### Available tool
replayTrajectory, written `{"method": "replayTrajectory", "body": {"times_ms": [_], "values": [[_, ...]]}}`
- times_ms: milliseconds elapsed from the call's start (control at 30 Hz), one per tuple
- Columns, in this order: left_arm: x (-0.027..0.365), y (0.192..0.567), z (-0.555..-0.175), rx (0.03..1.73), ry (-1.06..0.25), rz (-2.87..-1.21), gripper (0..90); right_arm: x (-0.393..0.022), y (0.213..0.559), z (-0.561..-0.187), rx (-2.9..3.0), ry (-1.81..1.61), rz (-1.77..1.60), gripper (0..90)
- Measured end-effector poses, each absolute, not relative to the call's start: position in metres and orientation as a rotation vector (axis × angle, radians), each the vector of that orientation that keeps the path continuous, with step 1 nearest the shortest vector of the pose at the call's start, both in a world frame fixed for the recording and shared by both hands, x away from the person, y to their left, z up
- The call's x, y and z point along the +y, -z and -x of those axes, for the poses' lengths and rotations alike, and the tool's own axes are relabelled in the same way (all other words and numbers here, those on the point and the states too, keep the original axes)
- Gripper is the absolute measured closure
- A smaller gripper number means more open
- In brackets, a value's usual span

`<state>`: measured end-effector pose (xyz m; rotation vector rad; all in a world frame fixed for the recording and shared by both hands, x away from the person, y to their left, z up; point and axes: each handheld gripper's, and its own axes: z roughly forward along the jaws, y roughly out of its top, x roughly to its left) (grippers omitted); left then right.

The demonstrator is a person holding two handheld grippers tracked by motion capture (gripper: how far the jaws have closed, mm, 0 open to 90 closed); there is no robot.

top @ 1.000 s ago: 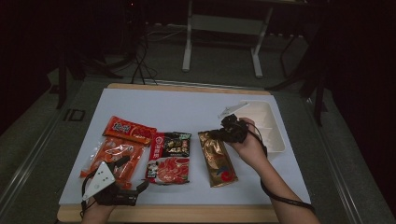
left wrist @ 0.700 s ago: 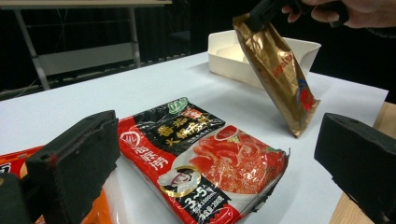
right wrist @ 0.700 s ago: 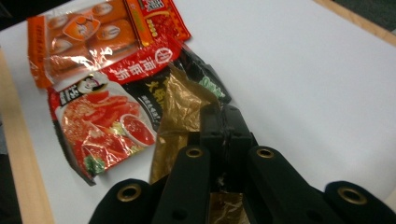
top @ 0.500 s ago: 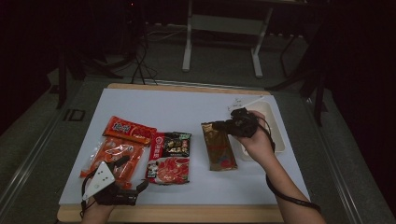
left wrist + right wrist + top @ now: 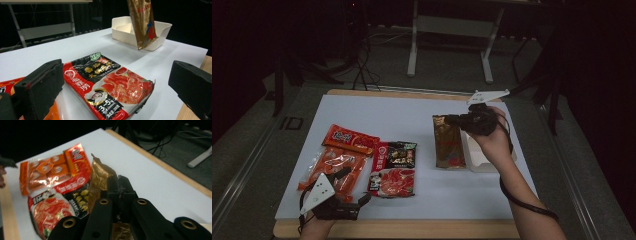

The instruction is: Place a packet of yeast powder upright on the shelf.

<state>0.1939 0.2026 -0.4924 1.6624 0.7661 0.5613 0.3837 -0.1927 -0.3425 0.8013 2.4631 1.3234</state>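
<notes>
My right gripper [image 5: 451,120] is shut on the top edge of a gold foil packet [image 5: 448,146], which hangs off the table just left of a white tray [image 5: 492,161]. In the right gripper view the black fingertips [image 5: 120,187] pinch the crinkled gold packet [image 5: 99,177]. The left gripper view shows the gold packet [image 5: 143,22] dangling in front of the tray [image 5: 120,28]. Near the table's front left edge my left gripper [image 5: 352,186] rests open. Its jaws stand wide apart before a red and black noodle packet [image 5: 110,87].
On the white mat [image 5: 412,115], an orange snack bag [image 5: 334,162] and a red packet [image 5: 350,140] lie at the left, with the noodle packet [image 5: 393,167] beside them. The wooden table edge [image 5: 412,229] runs along the front. Stands and cables occupy the floor behind.
My right gripper has risen and moved toward the back right, lifting the gold packet from lying flat to hanging beside the tray. The left gripper has stayed in place.
</notes>
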Motion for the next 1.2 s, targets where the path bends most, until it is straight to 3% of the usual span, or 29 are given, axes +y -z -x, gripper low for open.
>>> {"method": "replayTrajectory", "body": {"times_ms": [800, 1200], "values": [[0.205, 0.494, -0.190, 0.782, -0.567, -1.664, 0.8, -0.245, 0.293, -0.414, 2.265, -1.396, -0.786, 89.7], [0.205, 0.494, -0.189, 0.786, -0.568, -1.662, 0.8, -0.282, 0.296, -0.443, 2.188, -1.379, -0.833, 89.6]]}}
